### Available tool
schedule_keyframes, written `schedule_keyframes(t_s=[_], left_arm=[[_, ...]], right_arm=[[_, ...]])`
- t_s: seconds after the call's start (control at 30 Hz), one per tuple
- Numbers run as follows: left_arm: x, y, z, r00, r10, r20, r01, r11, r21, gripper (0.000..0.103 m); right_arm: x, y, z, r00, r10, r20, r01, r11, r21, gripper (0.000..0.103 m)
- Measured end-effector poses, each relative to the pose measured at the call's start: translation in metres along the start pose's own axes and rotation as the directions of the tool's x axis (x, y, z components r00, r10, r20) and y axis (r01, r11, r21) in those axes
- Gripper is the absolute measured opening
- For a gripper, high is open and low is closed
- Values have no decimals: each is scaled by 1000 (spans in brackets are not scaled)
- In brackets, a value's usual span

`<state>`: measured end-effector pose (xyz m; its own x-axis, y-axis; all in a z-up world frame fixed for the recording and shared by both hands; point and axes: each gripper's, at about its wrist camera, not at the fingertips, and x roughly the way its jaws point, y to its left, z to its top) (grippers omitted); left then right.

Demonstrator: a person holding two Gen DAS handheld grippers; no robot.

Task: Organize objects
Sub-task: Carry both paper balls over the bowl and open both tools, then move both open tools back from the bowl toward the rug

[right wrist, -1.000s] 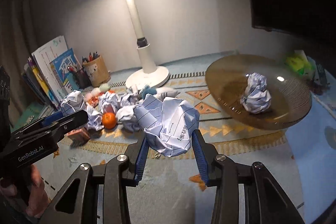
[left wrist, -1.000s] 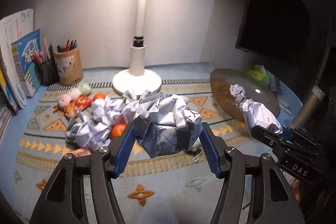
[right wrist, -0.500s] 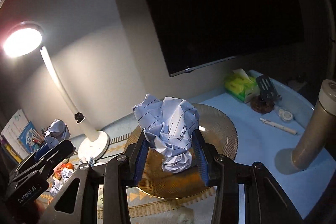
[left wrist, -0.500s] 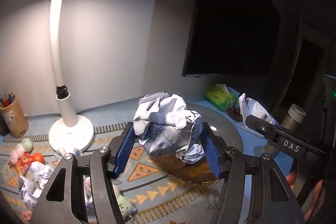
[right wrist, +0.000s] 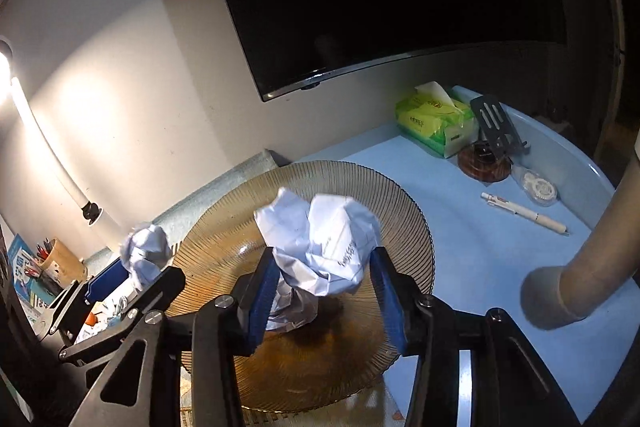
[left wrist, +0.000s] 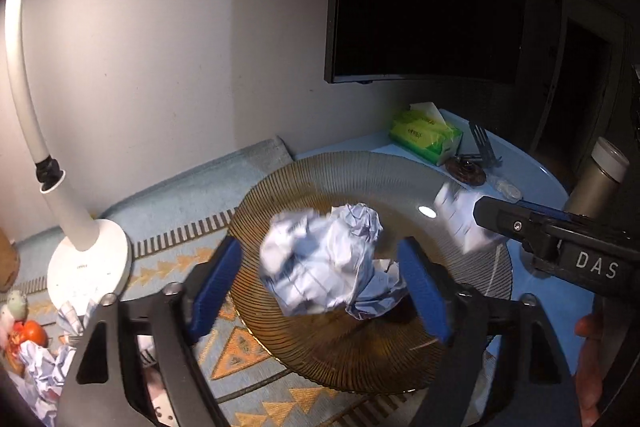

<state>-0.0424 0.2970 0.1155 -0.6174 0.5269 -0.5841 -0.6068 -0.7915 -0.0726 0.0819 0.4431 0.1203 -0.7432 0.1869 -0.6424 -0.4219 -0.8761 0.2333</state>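
Two hand-held grippers hang over a round ribbed amber glass plate point(left wrist: 304, 187) on a pale blue worktop point(right wrist: 480, 227). Both have just been opening. The left hand-held gripper point(left wrist: 320, 285) has its blue pads spread clear of a blurred crumpled ball of lined white paper point(left wrist: 320, 267) above the plate's middle. The right hand-held gripper point(right wrist: 324, 297) also stands apart, its pads loose around a second crumpled paper ball point(right wrist: 324, 243) over the same plate. Behind the plate sits a green tissue pack point(right wrist: 436, 119).
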Motion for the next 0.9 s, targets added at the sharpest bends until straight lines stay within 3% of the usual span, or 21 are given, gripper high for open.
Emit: schedule_keyframes(t_s=[0.03, 0.27, 0.6, 0.67, 0.8, 0.9], left_arm=[[-2, 3, -2, 1000, -6, 6, 6, 1000, -17, 89], [-37, 34, -10, 999, -19, 28, 22, 994, -110, 89], [-143, 93, -41, 985, 122, 119, -90, 966, -243, 90], [-167, 107, -53, 977, 169, 127, -130, 954, -270, 95], [-216, 135, -81, 952, 270, 141, -218, 927, -304, 95], [-249, 162, -107, 930, 345, 127, -283, 891, -354, 95]], right_arm=[[1, -2, 0, 1000, -1, 3, 1, 1000, 7, 64], [-9, -2, -4, 1000, 9, 20, -9, 1000, 11, 64], [-44, 64, -30, 988, 153, 15, -151, 984, -97, 65], [-49, 84, -42, 980, 197, 1, -195, 972, -132, 66], [-51, 126, -69, 963, 263, -55, -268, 945, -188, 66], [-48, 154, -90, 944, 315, -103, -330, 921, -209, 66]])
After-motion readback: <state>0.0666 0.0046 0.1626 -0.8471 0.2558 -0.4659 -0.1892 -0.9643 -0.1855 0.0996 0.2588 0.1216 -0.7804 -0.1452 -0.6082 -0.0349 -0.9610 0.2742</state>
